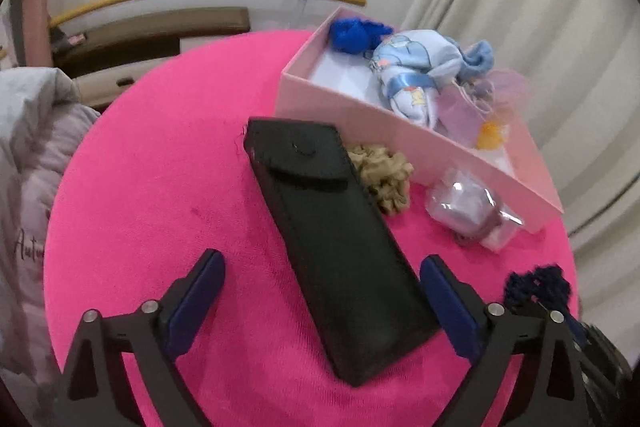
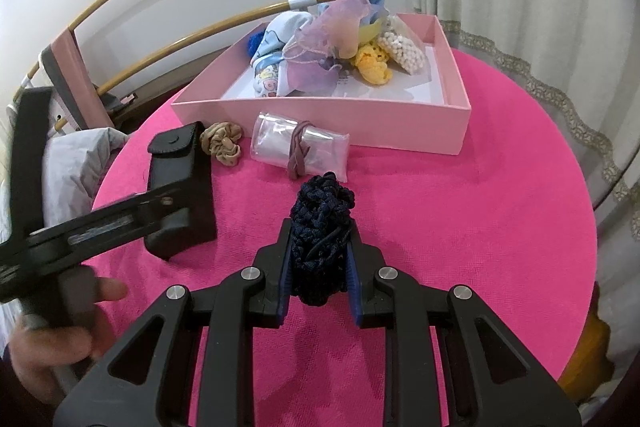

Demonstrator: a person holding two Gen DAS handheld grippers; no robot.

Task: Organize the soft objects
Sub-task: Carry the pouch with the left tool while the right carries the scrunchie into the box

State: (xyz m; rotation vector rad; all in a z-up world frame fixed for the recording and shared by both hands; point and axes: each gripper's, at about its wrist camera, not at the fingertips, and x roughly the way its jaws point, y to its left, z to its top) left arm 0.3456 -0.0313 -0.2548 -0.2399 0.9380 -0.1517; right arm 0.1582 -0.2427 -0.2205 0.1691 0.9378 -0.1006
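Navy knit bundle (image 2: 320,227) pinched by right gripper (image 2: 318,259); left gripper (image 1: 322,287) spread over black pouch (image 1: 332,239), pink box (image 2: 320,119) at 12 o'clock.

1 box (image 2: 320,119); 2 scrunchies (image 2: 322,239) (image 2: 222,143)

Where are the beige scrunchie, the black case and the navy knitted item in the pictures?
beige scrunchie (image 2: 222,143): right wrist view, middle of its ruffles.
black case (image 1: 336,251): left wrist view, flat front below the flap.
navy knitted item (image 2: 320,227): right wrist view, knitted body above the fingers.
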